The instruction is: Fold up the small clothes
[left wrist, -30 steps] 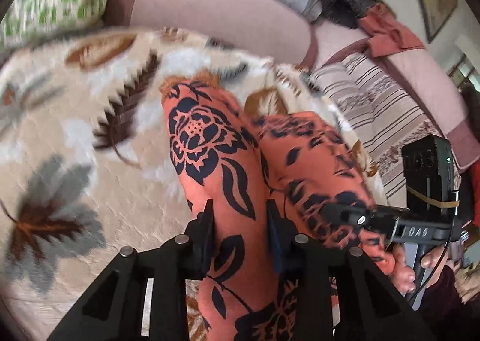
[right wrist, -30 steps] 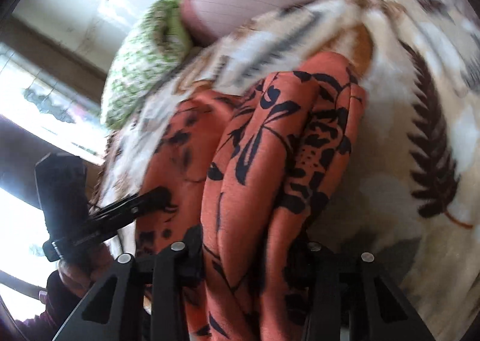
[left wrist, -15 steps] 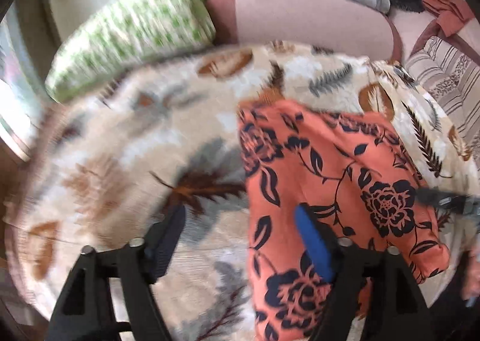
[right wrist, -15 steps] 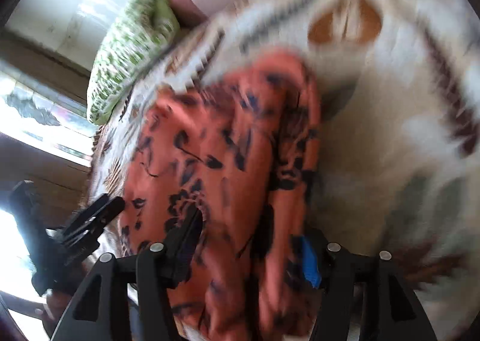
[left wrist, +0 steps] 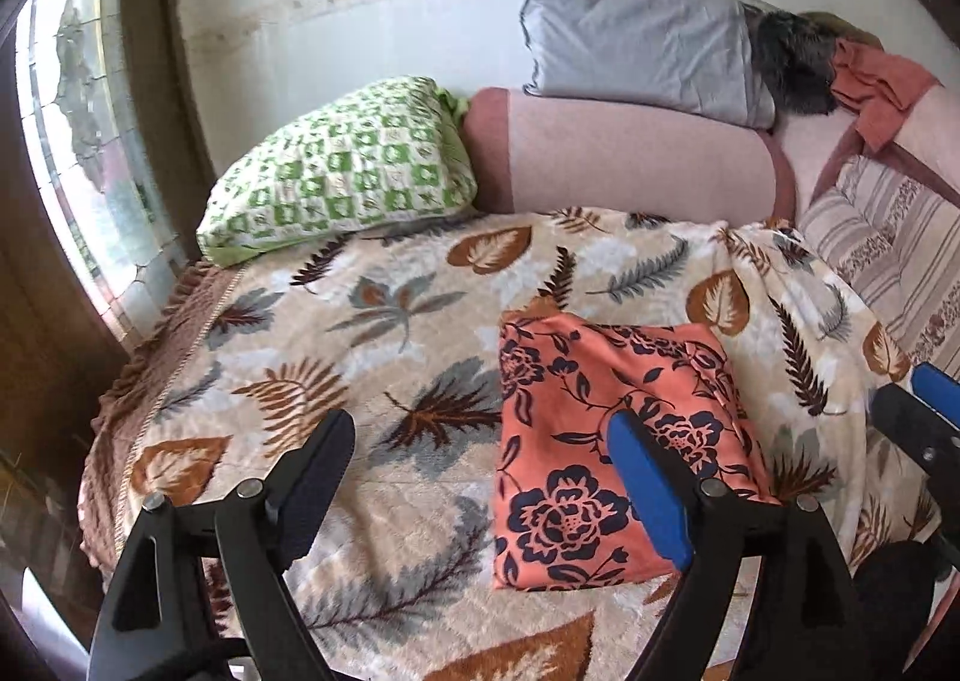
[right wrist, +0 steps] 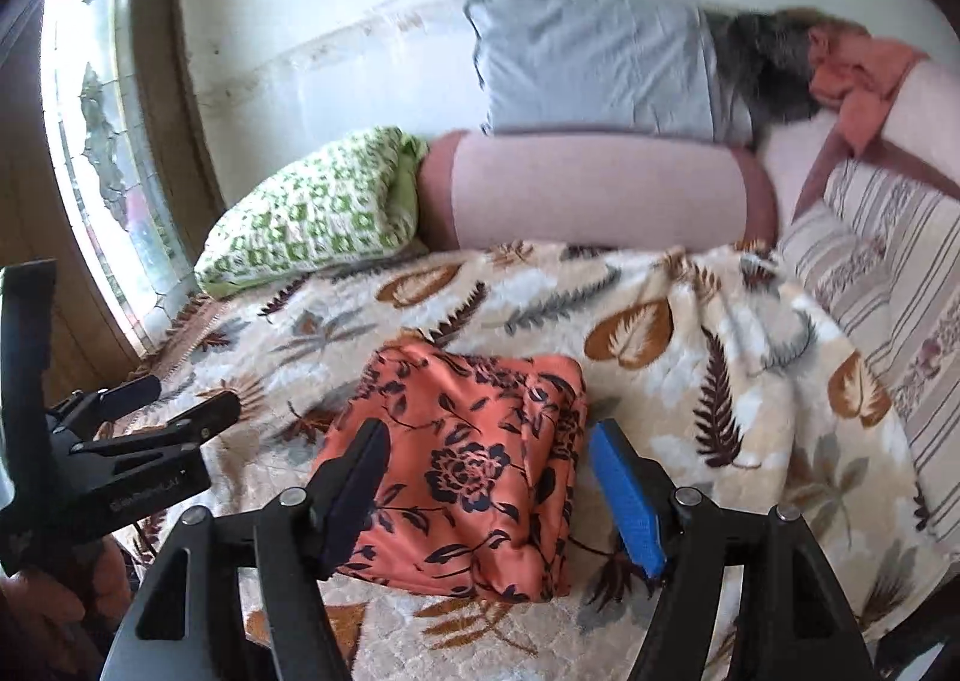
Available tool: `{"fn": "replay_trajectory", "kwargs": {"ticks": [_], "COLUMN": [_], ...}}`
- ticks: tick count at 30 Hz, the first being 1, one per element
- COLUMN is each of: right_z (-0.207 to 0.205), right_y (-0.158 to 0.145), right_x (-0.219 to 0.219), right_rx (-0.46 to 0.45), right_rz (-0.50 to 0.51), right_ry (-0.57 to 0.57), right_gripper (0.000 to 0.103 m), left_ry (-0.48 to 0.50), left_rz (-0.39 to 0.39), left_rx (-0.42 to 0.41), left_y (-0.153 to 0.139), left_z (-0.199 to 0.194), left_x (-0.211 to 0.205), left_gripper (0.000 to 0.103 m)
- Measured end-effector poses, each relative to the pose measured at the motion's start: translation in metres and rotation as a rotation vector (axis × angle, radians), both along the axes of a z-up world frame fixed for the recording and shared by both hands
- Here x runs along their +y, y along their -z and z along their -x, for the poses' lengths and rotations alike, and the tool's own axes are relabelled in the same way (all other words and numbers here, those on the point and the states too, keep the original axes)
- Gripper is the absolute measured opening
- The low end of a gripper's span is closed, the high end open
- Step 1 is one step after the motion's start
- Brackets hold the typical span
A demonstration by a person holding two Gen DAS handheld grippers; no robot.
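Nearest, two black fingers of the left hand-held gripper [left wrist: 480,477], spread wide and opening further, nothing between the pads, angled down over the bed. One blue pad [left wrist: 645,492] overlapping the garment in the view, not pressing it. Same for the right hand-held gripper [right wrist: 486,492]: spread apart and opening, hanging above the cloth, gripping nothing. Seen from the right wrist, the left tool low at the left edge with a hand [right wrist: 42,597] wrapped round its grip.

Just beyond, one folded orange floral garment [left wrist: 600,441], a neat rectangle with navy roses, lying flat on the fleecy leaf-print blanket [left wrist: 372,321] near its front right part. One blanket only, cream with brown and grey leaves, covering the bed, fringed edge at the left.

Further back, three cushions counted: one green-and-white checked pillow [left wrist: 342,171], one pink bolster [left wrist: 630,159] just beside it, one grey pillow [left wrist: 636,51] propped on the bolster against the wall. To the right, a striped sheet [left wrist: 882,237], a dark furry bundle [left wrist: 786,63] and one crumpled orange cloth [left wrist: 876,81].

Farthest, a pale scuffed wall [left wrist: 336,9], a window [left wrist: 78,141] at the left, daylight pouring in.
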State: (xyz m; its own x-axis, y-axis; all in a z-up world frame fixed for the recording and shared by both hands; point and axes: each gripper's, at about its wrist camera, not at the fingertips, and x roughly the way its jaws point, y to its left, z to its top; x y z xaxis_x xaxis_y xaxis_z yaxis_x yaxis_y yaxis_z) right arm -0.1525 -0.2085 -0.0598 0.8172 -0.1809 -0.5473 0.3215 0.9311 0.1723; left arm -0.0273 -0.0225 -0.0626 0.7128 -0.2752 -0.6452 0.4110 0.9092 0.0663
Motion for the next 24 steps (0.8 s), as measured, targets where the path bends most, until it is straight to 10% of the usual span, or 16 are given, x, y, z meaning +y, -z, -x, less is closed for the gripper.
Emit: {"fn": "replay_trajectory", "kwargs": {"ticks": [24], "right_z": [-0.003], "right_y": [0.015], "right_x": [0.011], "right_rx": [0.037], "right_rz": [-0.062], "right_ry": [-0.061], "right_gripper": [0.073], "left_ry": [-0.098], "left_rz": [0.027], "left_rx": [-0.118], "left_y": [-0.013], "left_z": [0.017], "left_x": [0.025], "left_gripper": [0.099]}}
